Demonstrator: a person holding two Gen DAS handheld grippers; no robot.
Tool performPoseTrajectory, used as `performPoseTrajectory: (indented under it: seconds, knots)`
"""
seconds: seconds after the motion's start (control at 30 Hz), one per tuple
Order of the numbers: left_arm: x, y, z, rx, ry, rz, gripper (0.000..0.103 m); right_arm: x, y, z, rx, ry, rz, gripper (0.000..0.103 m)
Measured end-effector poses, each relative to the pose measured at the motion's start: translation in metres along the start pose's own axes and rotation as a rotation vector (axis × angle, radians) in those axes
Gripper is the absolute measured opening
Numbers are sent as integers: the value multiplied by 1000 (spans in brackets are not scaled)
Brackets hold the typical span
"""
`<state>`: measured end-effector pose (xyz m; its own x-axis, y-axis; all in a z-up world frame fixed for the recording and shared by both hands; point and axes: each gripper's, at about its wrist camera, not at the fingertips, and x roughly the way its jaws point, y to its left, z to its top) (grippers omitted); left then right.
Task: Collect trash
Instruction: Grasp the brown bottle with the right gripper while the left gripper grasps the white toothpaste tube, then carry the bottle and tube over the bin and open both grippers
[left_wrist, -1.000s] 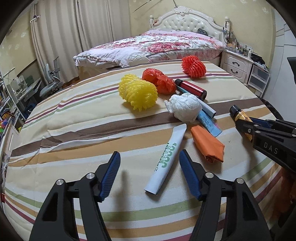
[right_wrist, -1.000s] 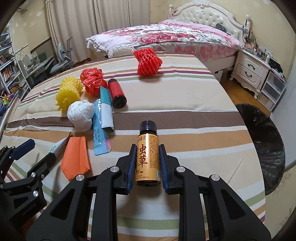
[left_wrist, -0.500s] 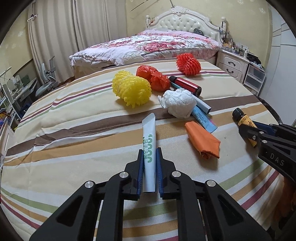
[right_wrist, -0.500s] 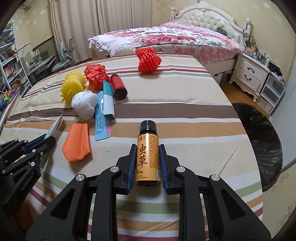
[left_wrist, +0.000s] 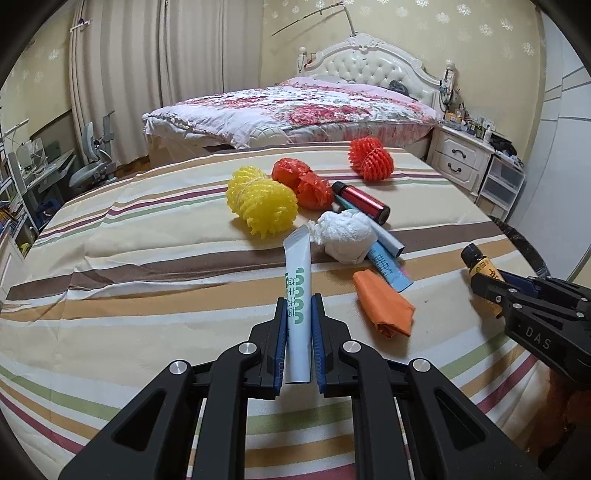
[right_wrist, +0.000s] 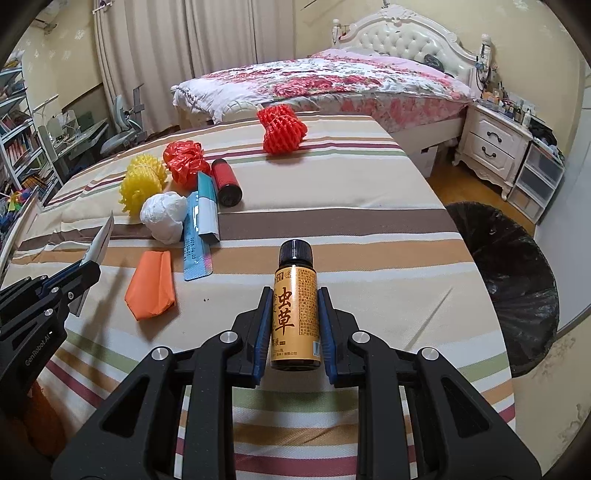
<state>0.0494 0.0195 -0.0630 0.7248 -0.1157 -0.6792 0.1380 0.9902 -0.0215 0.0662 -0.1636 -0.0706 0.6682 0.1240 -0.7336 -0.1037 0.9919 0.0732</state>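
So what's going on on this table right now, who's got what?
A person is clearing trash with two handheld grippers. The left gripper is shut on a white sachet with green print; the right gripper is shut on a small amber bottle. On the striped tablecloth remain an orange wrapper, a white crumpled wad, foam nets and tubes. A black-lined bin stands beside the table.

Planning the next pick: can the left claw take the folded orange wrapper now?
Probably not yet: the left claw is shut on the white sachet, though the folded orange wrapper lies uncovered nearby.
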Motion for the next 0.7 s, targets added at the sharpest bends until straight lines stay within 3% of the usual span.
performPoseTrajectory:
  seconds: [0.7]
  knots:
    - [0,-86,45,104,-84,-127,14,-38,-63,20,78,-122,-132,23]
